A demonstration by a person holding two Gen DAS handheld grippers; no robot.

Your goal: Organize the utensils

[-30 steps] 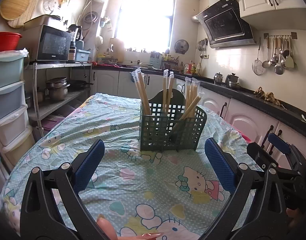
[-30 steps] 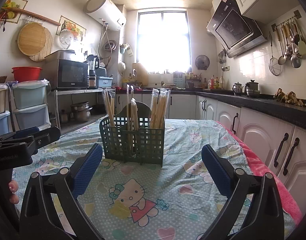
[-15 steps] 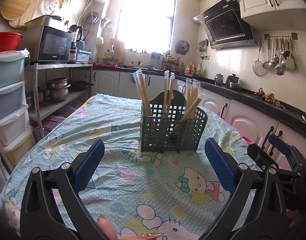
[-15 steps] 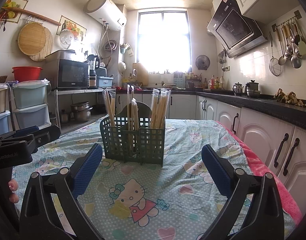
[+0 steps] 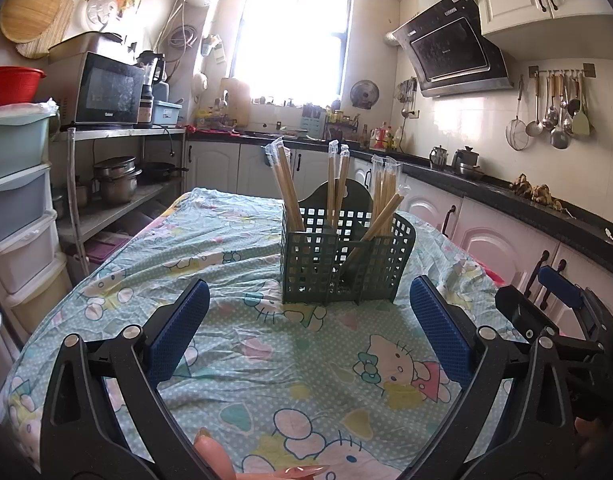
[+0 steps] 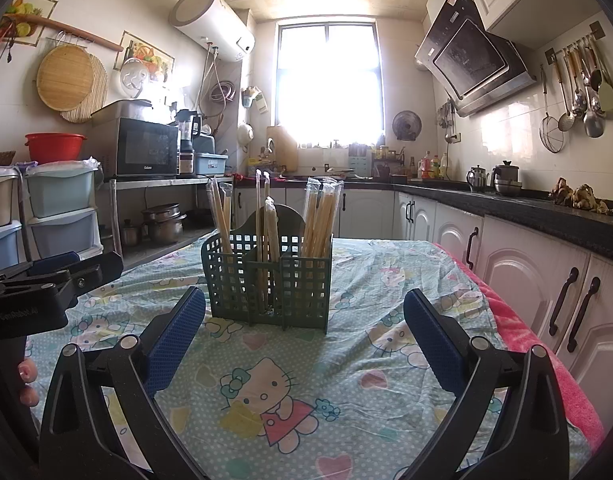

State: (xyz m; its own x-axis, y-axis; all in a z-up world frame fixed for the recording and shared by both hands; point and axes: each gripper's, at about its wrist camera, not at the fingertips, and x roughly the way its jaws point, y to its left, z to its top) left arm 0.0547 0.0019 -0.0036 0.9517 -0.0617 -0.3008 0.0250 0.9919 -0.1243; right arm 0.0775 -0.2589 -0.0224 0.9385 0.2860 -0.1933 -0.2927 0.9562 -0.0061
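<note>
Toward the far half of the bench (image 5: 242, 364), on its cartoon-cat cloth, your green utensil caddy (image 5: 342, 264) stands upright with wrapped chopsticks (image 6: 320, 220) sticking up out of its compartments. Your left claw (image 5: 308, 334) hangs spread wide and empty over the near edge, the caddy ahead of it between its blue pads. Your right claw (image 6: 304, 338) is likewise spread with nothing in it, facing the caddy from nearer the right edge.

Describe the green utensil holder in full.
The holder is a dark green grid-walled caddy, plastic by its look, with an arched back panel and dividers forming compartments. It stands upright on the cartoon-print tablecloth. Wrapped chopsticks stand in the compartments, some leaning. Neither gripper touches it.
</note>
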